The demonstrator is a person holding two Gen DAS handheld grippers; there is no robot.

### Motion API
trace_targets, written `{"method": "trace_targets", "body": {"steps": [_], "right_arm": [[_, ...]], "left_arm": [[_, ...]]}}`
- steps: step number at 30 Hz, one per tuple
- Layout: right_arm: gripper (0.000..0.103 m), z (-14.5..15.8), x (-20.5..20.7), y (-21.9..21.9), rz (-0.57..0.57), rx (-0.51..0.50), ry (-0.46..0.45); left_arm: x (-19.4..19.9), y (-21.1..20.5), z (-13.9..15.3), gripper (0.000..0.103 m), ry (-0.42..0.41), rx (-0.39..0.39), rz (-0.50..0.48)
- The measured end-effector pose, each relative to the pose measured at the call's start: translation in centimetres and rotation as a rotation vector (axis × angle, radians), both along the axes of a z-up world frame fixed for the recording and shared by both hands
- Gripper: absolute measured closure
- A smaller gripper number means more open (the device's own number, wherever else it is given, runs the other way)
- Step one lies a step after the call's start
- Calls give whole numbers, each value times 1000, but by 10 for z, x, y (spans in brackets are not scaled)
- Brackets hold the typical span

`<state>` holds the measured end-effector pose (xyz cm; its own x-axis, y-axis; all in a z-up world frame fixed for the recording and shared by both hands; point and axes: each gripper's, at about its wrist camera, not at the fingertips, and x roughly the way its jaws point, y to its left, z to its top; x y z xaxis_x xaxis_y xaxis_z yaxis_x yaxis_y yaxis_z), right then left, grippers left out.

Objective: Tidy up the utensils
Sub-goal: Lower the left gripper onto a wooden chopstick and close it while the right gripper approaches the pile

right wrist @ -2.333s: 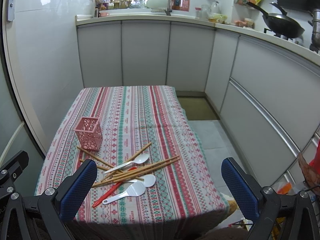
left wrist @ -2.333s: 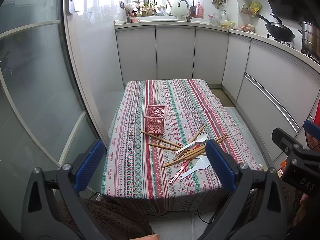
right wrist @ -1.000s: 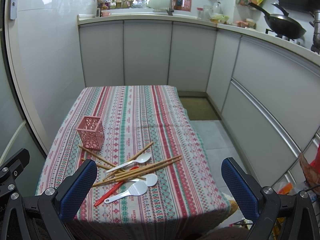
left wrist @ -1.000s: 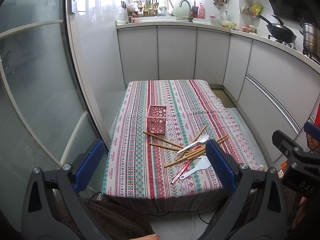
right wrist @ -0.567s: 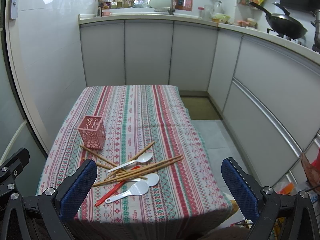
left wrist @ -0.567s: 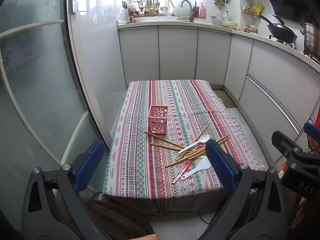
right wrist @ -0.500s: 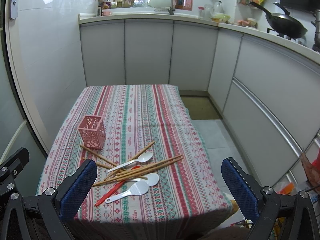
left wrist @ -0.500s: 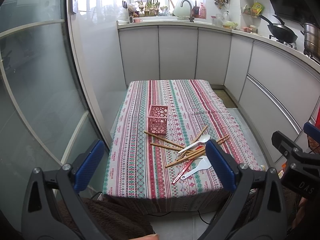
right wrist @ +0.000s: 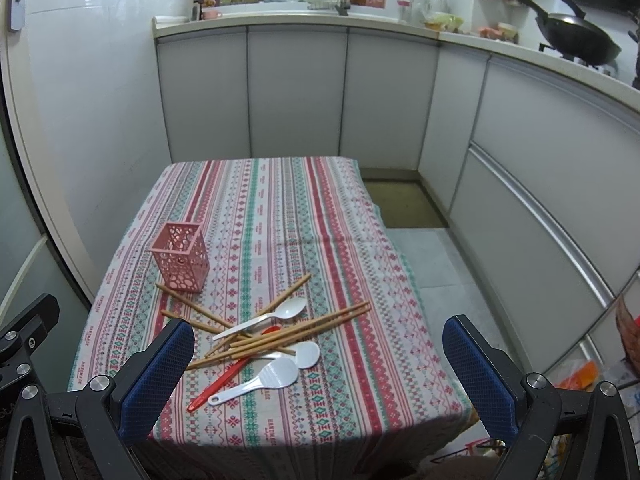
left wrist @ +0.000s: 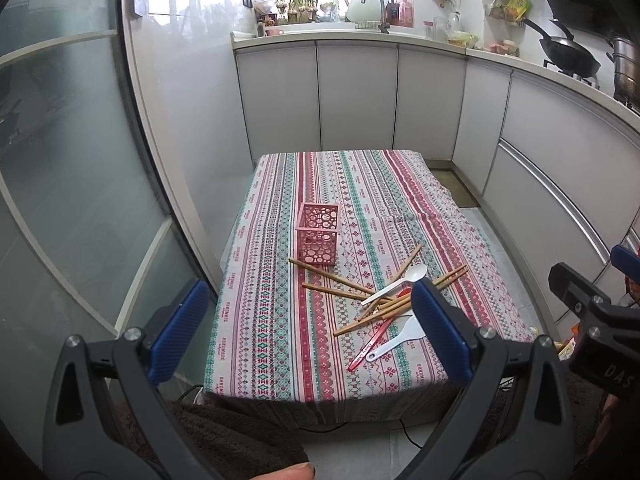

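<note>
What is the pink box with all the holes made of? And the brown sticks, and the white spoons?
The pink holder looks like moulded plastic: even matte colour, neat round cut-outs. The chopsticks look like bamboo or wood: tan, dull, thin and straight, though I cannot be sure which. The white spoons look like plastic: smooth, slightly glossy, one uniform white.

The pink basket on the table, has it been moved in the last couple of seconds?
No. The pink basket stands on the same stripes of the tablecloth, just behind the chopsticks; only the cameras have shifted slightly.

far tablecloth (right wrist: 280, 200) bare, holder (right wrist: 181, 258) beside chopsticks (right wrist: 280, 336)
</note>
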<state>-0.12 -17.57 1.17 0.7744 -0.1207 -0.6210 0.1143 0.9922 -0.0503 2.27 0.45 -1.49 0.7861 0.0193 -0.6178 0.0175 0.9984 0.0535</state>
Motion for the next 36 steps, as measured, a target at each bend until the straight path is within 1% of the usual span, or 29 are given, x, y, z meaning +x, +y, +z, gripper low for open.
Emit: {"method": "trace_targets", "body": {"steps": [6,10,12,16,19,22,24,26,28,29,31,33,35,36], "right_arm": [[1,-12,24,-13,-18,8,43],[1,-20,44,-26,-27,32,73],[1,-26,56,-33,-24,42,95],[1,-38,82,-44,-11,55,147],[1,-52,109,-61,4,108,208],[1,-71,138,-81,5,189,272],[2,-88,159,-95,-4,236,318],[6,-104,177,-110,-26,262,360],[14,-121,192,-125,-51,286,397],[16,-130,199,-132,-59,306,414],[27,-145,210,-145,-70,351,443],[32,-157,218,-152,-69,377,468],[35,-167,229,-159,-71,407,500],[36,-171,232,-161,-75,415,506]], "left_arm": [[25,-2,-13,2,40,4,-22],[47,-2,-21,2,62,-12,-53],[59,-3,-24,2,62,6,-65],[82,-5,-29,2,77,34,-122],[102,-8,-34,2,104,49,-160],[129,-15,-43,2,190,47,-223],[148,-22,-54,2,278,8,-285],[164,-31,-64,2,324,-17,-321],[179,-42,-75,3,363,-25,-344],[188,-49,-82,6,386,-30,-362],[204,-63,-98,11,438,-56,-395],[224,-76,-119,16,499,-99,-427],[242,-90,-141,28,540,-108,-438],[249,-96,-148,31,560,-108,-445]]}}
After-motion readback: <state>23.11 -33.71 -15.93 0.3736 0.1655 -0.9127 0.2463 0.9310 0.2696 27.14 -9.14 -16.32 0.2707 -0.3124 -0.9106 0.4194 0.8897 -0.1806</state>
